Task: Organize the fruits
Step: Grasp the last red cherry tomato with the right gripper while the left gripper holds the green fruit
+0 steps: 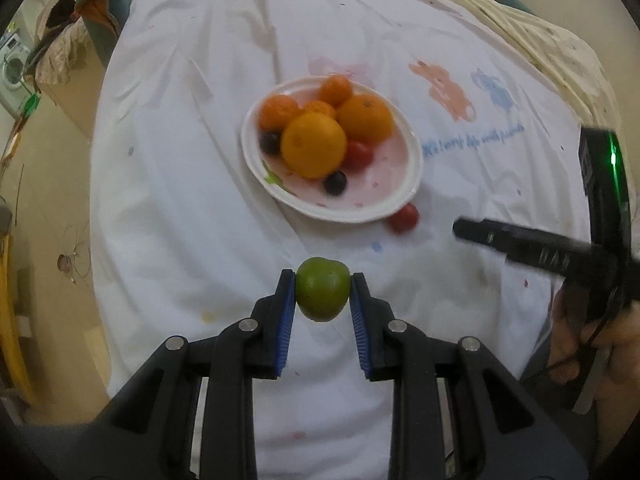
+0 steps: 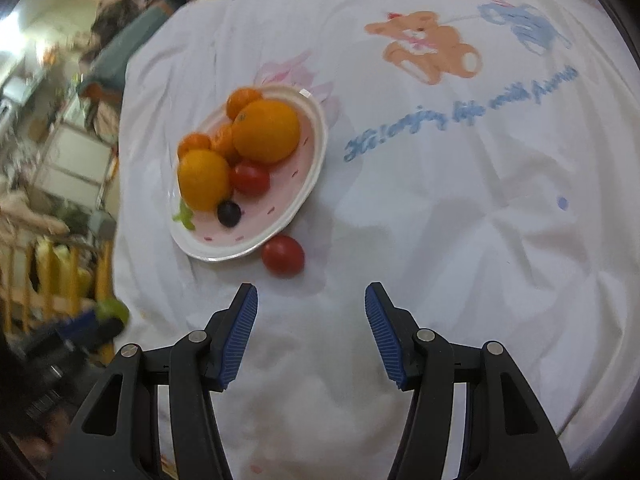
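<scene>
Holding the green fruit (image 1: 322, 294) pinched in the left gripper (image 1: 322, 296) above the cloth (image 1: 180, 200), short of the crowded plate (image 1: 404, 196), risking a roll-off onto the stray tomato (image 2: 283, 256) waiting, apparently untouched, ahead of the wide-open, empty right gripper (image 2: 311, 300).

Blue cursive lettering (image 2: 460, 114) runs across the white cloth (image 2: 440, 240) at two o'clock from the plate (image 2: 312, 168), just below the printed bear (image 2: 430, 46). It opens with "Hi!" and seems to go on "enjoy life with friends", though blur leaves that uncertain.
</scene>
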`<control>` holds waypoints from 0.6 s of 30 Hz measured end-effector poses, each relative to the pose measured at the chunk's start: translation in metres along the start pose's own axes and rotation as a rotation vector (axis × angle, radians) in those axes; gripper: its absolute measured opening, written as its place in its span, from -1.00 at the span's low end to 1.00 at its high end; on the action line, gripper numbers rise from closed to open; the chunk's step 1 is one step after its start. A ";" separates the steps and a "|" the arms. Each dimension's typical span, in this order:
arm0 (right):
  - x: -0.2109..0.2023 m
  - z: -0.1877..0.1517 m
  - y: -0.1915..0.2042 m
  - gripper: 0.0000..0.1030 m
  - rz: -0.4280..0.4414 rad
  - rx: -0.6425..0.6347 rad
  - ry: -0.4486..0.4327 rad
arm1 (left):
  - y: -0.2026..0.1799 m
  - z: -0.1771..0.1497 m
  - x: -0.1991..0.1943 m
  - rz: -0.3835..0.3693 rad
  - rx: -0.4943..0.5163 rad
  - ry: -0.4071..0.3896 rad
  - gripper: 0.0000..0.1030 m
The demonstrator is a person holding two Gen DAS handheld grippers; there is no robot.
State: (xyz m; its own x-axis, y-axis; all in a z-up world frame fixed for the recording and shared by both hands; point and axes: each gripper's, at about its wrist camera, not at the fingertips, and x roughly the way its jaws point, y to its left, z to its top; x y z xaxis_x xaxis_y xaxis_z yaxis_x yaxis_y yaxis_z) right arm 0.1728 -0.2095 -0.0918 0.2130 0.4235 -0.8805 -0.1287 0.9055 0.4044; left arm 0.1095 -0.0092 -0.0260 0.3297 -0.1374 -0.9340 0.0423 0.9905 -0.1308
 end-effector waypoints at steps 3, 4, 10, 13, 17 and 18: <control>0.014 0.002 0.014 0.16 -0.036 -0.075 0.015 | 0.008 0.005 0.007 0.006 -0.025 -0.002 -0.55; 0.019 0.003 0.019 0.16 -0.048 -0.105 0.020 | 0.012 0.006 0.009 0.002 -0.037 0.002 -0.55; 0.037 0.005 0.031 0.16 -0.090 -0.186 0.040 | 0.027 0.005 0.018 -0.030 -0.112 0.024 -0.55; 0.042 0.006 0.035 0.16 -0.119 -0.218 0.043 | 0.029 0.007 0.020 -0.026 -0.122 0.024 -0.55; 0.051 0.010 0.036 0.15 -0.141 -0.229 0.054 | 0.031 0.008 0.024 -0.041 -0.145 0.041 -0.55; 0.053 0.011 0.036 0.15 -0.146 -0.233 0.056 | 0.031 0.008 0.024 -0.040 -0.147 0.040 -0.55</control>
State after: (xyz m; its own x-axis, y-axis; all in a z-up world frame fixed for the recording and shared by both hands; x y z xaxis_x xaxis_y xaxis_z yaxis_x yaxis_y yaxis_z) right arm 0.1897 -0.1540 -0.1211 0.1931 0.2811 -0.9401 -0.3214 0.9233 0.2101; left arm 0.1266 0.0180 -0.0496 0.2928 -0.1794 -0.9392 -0.0853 0.9734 -0.2125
